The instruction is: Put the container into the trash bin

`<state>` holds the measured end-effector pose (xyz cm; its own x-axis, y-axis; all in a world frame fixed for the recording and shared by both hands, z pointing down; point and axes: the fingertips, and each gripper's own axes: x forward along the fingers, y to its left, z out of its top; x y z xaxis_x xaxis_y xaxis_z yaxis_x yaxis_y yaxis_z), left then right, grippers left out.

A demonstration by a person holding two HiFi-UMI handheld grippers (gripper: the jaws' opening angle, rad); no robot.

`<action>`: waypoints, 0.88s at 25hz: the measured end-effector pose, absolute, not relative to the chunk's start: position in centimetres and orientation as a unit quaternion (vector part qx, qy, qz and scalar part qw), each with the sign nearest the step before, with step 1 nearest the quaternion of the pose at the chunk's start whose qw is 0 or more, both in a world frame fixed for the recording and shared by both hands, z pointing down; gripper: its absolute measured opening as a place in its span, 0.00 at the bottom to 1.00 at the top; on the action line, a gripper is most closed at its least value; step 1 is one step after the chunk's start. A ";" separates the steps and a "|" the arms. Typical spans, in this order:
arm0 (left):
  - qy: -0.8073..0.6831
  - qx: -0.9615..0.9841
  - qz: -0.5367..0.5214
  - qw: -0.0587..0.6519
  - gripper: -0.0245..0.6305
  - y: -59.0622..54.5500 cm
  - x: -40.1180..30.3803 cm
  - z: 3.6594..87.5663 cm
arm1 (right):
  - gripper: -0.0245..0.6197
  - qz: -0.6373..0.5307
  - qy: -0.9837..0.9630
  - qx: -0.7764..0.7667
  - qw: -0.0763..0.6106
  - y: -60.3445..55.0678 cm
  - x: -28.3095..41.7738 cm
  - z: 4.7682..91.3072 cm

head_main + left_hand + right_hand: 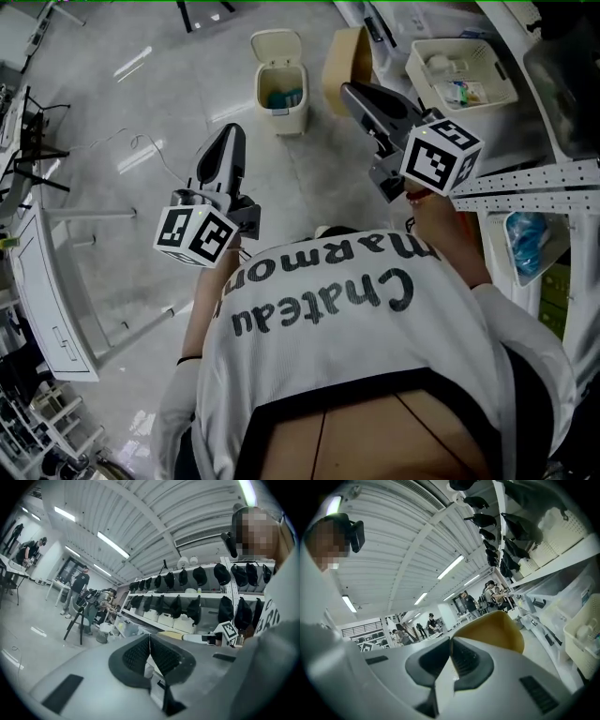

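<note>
The right gripper [349, 91] is clamped on the thin rim of the tan container [339, 56] and holds it level, ready for the open trash bin [286, 117] on the floor ahead. The left gripper [230, 133] has its jaws together and is empty.

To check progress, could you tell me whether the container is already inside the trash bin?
No, the tan container is pinched in the right gripper, apart from the open trash bin.
</note>
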<state>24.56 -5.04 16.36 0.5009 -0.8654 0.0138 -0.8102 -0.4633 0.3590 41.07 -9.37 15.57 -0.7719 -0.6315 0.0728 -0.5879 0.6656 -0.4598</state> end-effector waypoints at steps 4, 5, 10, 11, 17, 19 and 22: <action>-0.509 0.839 -0.072 0.175 0.08 -5.6 24.1 17.4 | 0.10 -0.250 0.911 -0.324 0.050 -10.6 41.3 16.8; -0.512 0.837 -0.068 0.179 0.08 -5.7 24.0 17.6 | 0.10 -0.254 0.910 -0.323 0.051 -10.8 41.3 17.0; -0.519 0.831 -0.061 0.189 0.08 -5.8 23.9 17.8 | 0.10 -0.275 0.909 -0.311 0.040 -10.9 40.9 18.2; -0.519 0.831 -0.060 0.190 0.08 -5.9 23.8 17.8 | 0.10 -0.277 0.909 -0.310 0.038 -11.0 40.8 18.4; -0.510 0.836 -0.060 0.193 0.08 -7.1 24.1 18.2 | 0.10 -0.280 0.907 -0.314 0.036 -11.6 40.7 18.9; -0.506 0.839 -0.060 0.193 0.08 -7.8 24.1 18.3 | 0.10 -0.279 0.906 -0.316 0.036 -12.0 40.6 19.1; -0.501 0.841 -0.067 0.193 0.08 -9.1 23.6 18.2 | 0.10 -0.279 0.905 -0.320 0.032 -12.7 40.0 19.1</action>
<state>23.57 -9.05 18.20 0.4882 -0.8690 0.0808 -0.8173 -0.4228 0.3916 40.02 -12.71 19.14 -0.7934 -0.5968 0.1197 -0.5607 0.6400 -0.5253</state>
